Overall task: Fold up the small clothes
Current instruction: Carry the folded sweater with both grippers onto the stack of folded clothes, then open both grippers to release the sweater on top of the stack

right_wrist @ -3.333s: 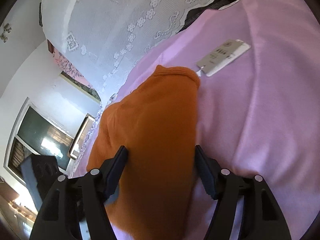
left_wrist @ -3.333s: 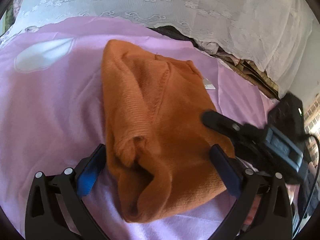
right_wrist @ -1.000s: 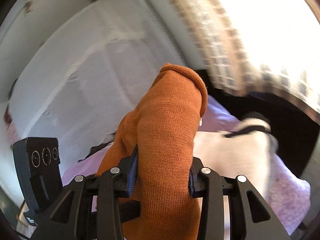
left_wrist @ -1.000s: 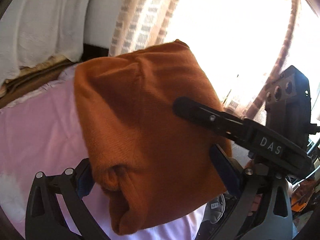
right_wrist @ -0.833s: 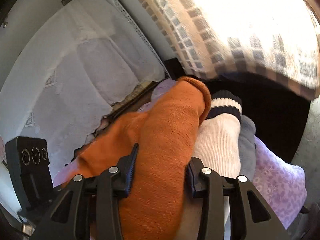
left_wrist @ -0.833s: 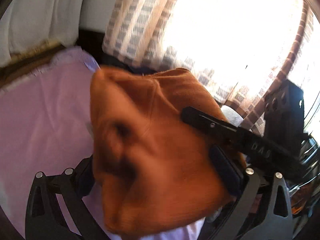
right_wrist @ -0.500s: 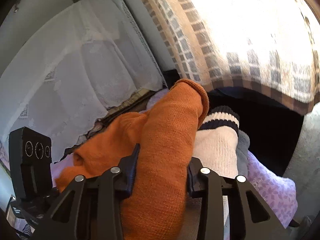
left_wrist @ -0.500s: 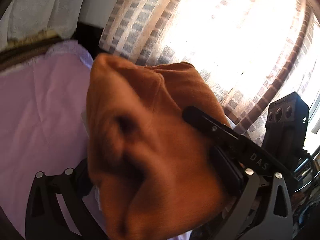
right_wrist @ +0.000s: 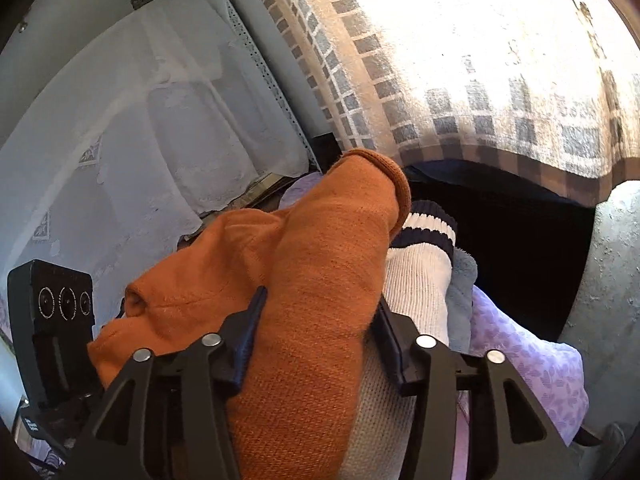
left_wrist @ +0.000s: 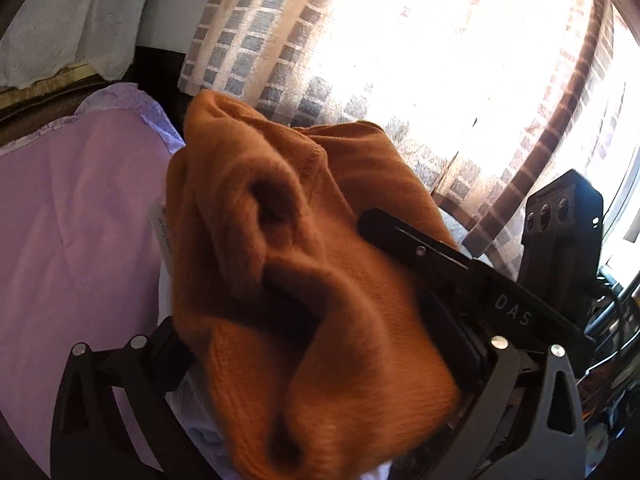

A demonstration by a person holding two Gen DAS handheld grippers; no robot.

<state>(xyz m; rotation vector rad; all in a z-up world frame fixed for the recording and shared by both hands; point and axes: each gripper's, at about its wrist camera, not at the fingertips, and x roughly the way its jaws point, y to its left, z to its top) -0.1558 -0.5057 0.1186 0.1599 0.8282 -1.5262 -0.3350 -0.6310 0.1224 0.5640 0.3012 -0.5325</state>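
Observation:
A folded orange knit garment (left_wrist: pixel 304 280) is held between both grippers, above the corner of the pink bed sheet (left_wrist: pixel 72 220). My left gripper (left_wrist: pixel 320 344) is shut on the orange garment, whose bulk hides the pads. My right gripper (right_wrist: pixel 316 328) is shut on the garment (right_wrist: pixel 316 280) from the other side. In the right wrist view it hangs over a white sweater with dark stripes (right_wrist: pixel 420 264) on a pile. The right gripper's finger (left_wrist: pixel 432 256) shows in the left wrist view against the garment.
The pile lies on a lilac patterned cloth (right_wrist: pixel 532 364) with a blue-grey garment (right_wrist: pixel 462 284) in it. A checked curtain (right_wrist: pixel 460 80) hangs behind, bright with sunlight. White lace cloth (right_wrist: pixel 140 120) covers the headboard area. A white tag (left_wrist: pixel 160 228) lies on the sheet.
Both grippers carried the orange garment from the middle of the bed to the corner by the curtain. It now hovers over the striped white sweater pile.

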